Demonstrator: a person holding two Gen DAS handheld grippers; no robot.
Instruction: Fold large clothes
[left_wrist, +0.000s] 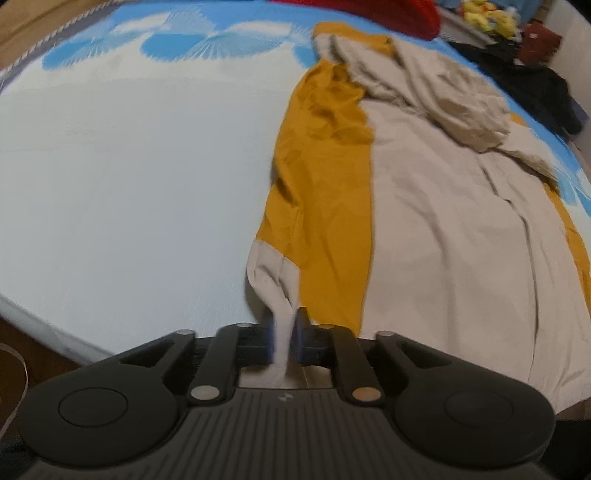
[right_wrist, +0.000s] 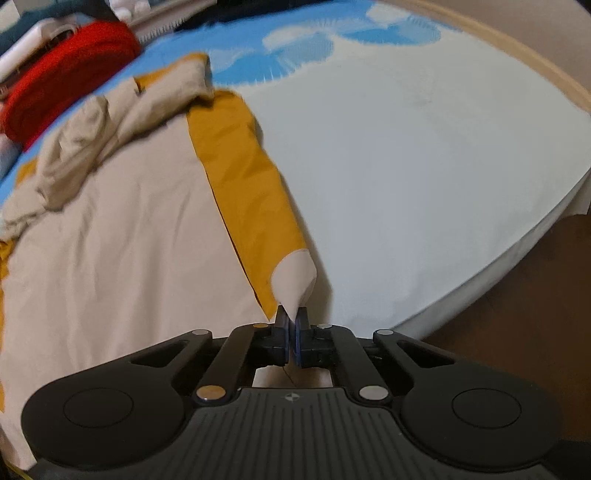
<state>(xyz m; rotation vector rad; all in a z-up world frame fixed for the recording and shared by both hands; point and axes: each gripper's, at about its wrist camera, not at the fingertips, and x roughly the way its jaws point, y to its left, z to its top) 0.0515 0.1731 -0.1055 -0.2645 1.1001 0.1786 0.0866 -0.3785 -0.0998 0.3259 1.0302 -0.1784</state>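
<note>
A large beige and mustard-yellow garment (left_wrist: 436, 229) lies spread on the bed, its hood or upper part bunched at the far end. My left gripper (left_wrist: 283, 332) is shut on the beige cuff of its yellow sleeve (left_wrist: 325, 184) at the near edge. In the right wrist view the same garment (right_wrist: 122, 236) lies to the left. My right gripper (right_wrist: 292, 325) is shut on the beige tip of a yellow sleeve (right_wrist: 251, 184), lifted slightly off the sheet.
The bed has a pale sheet (left_wrist: 129, 177) with a blue pattern at the far end. A red cloth (right_wrist: 66, 70) and dark clothes (left_wrist: 528, 81) lie at the far side. The bed edge and brown floor (right_wrist: 524, 314) are near on the right.
</note>
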